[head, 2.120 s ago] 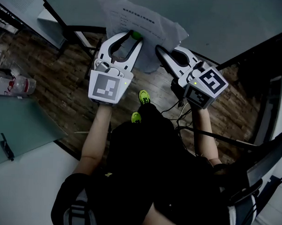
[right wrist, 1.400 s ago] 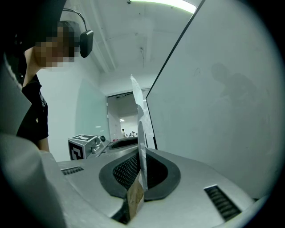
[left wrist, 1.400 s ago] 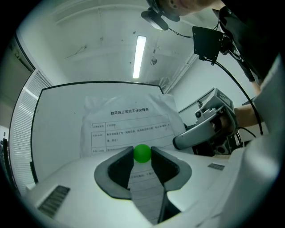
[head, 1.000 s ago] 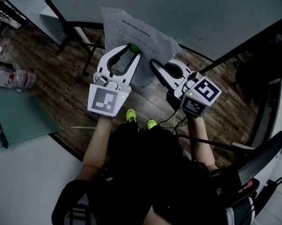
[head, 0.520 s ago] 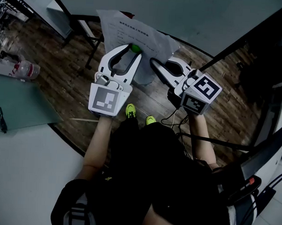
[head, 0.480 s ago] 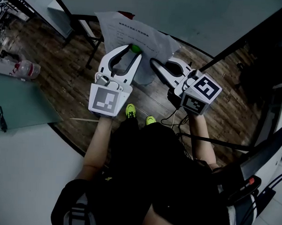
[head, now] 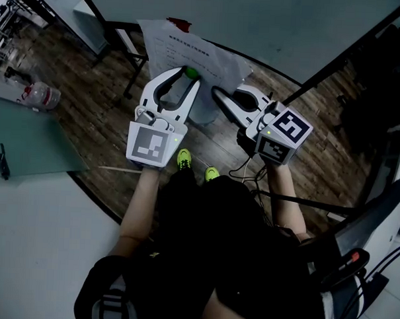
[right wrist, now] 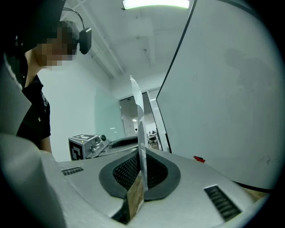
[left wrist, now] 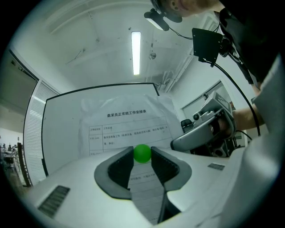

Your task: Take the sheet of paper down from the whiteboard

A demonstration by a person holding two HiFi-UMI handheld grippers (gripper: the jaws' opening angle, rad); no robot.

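Green ball [head: 190,72] is pinched between left gripper [left wrist: 142,156] tips; right gripper [right wrist: 140,168] clamps the sheet [right wrist: 140,124] edge-on between its jaws, apparently clear of whiteboard [right wrist: 231,98] at its right; next: carry sheet away, grip firm.

The head view was dim and underexposed with deep shadows over its lower half, while both gripper views were brighter, lit from above by a ceiling tube light [left wrist: 136,52], with fisheye bending, black vignetted corners and a soft, unfocused near foreground.
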